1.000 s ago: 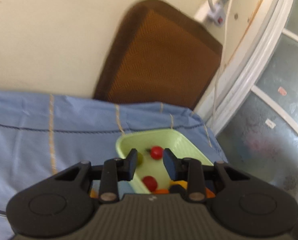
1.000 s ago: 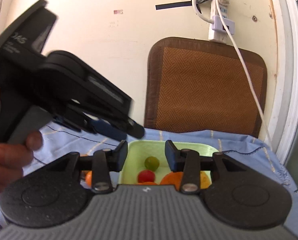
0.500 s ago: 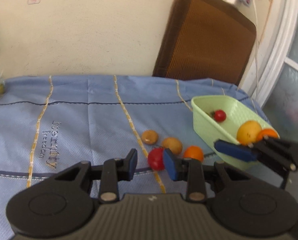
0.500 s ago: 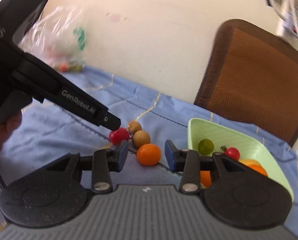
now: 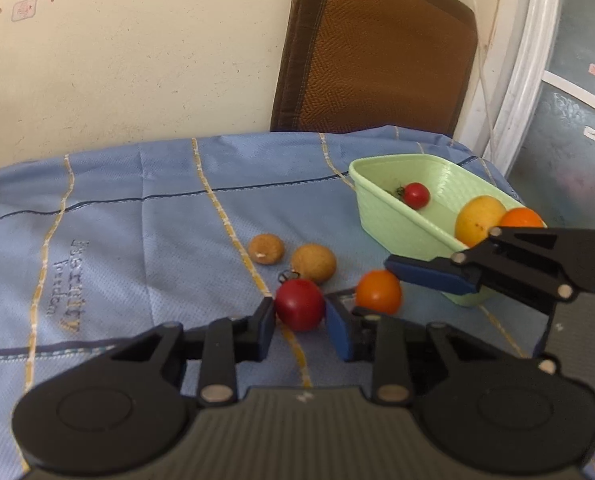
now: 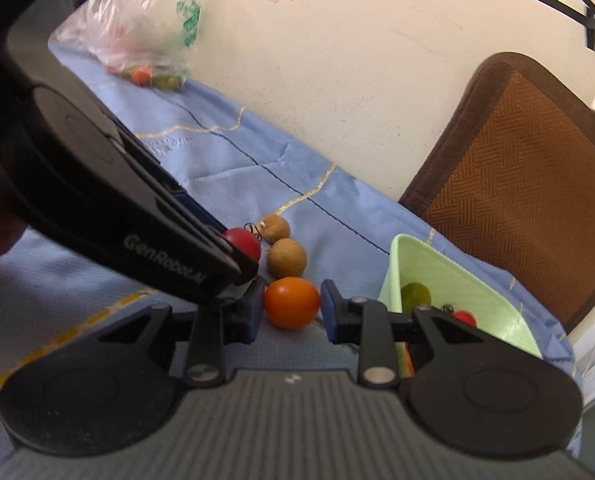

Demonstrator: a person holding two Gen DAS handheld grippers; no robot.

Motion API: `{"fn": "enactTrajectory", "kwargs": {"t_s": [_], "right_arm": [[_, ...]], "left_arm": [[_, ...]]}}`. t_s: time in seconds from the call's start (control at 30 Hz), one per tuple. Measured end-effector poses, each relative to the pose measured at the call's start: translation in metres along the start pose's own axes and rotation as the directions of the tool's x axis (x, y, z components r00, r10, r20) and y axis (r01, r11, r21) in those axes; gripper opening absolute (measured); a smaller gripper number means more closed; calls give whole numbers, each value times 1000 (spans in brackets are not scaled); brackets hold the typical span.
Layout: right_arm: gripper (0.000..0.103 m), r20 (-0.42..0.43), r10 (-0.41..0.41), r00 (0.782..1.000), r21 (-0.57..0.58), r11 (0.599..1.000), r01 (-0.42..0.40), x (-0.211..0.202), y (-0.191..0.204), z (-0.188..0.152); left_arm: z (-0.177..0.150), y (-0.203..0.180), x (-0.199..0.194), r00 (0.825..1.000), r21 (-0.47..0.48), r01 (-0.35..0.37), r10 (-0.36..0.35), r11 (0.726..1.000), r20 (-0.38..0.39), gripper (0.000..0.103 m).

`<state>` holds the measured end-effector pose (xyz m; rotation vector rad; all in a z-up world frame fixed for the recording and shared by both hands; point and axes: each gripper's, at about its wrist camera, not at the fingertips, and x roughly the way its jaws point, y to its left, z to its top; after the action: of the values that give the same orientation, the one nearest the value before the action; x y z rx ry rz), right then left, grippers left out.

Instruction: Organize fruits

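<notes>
On the blue cloth (image 5: 137, 240) a red tomato (image 5: 299, 310) sits between the pads of my left gripper (image 5: 299, 322), which touch it on both sides. Just to its right, an orange fruit (image 6: 292, 303) lies between the fingers of my right gripper (image 6: 292, 314). Those jaws are closing and the pads meet its sides. Two brown round fruits (image 5: 266, 249) (image 5: 313, 263) lie just beyond. The green basket (image 5: 381, 216) at the right holds a small red tomato (image 5: 416, 195), a yellow fruit (image 5: 479, 220), an orange one (image 5: 521, 218) and a green one (image 6: 415, 296).
A brown cushion (image 5: 377, 60) leans on the wall behind the basket. A clear plastic bag (image 6: 145, 40) with more fruit lies at the far left of the cloth. A window frame (image 5: 529, 80) borders the right side. The two grippers work close together.
Both grippers swung left from over the basket and came down to the loose fruit. The red tomato now sits between the left pads. The right jaws have narrowed onto the orange fruit.
</notes>
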<state>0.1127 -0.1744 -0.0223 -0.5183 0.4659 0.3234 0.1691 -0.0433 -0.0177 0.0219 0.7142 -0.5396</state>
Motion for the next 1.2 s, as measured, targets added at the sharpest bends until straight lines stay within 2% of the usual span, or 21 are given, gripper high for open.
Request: {"fn": "enactTrajectory", "kwargs": {"t_s": [0.1,0.2,0.3,0.37,0.5,0.67,1.2], "right_arm": [[33,43,13,999,76,997,-17,-27,3,-8],[33,49,50,998,184,981,-58,-45,1,-20],[33,45,89,995,292,951,-98,-56,-4,-31],[34,39,110,993,340,933,-116,-60,-5,-37],[34,36,108,994,360,926,-114,-62,-1,-42],[34,34,98,995,373,922,-103,-63,0,-43],[34,25,90,996,357,930,-93,-63,0,-43]], "left_arm": [[-9,0,-21,1000,-4,12,-12,1000,11,28],[-21,-7,-36,1000,-1,7,-7,1000,15,28],[-29,-19,-41,1000,9,-25,24,1000,17,28],[-33,-27,-40,997,14,-74,74,997,16,28],[-40,-35,-33,986,4,-168,168,986,4,31],[-48,-44,-31,969,24,-245,244,969,35,31],[-50,-45,-32,967,17,-254,253,967,41,31]]}}
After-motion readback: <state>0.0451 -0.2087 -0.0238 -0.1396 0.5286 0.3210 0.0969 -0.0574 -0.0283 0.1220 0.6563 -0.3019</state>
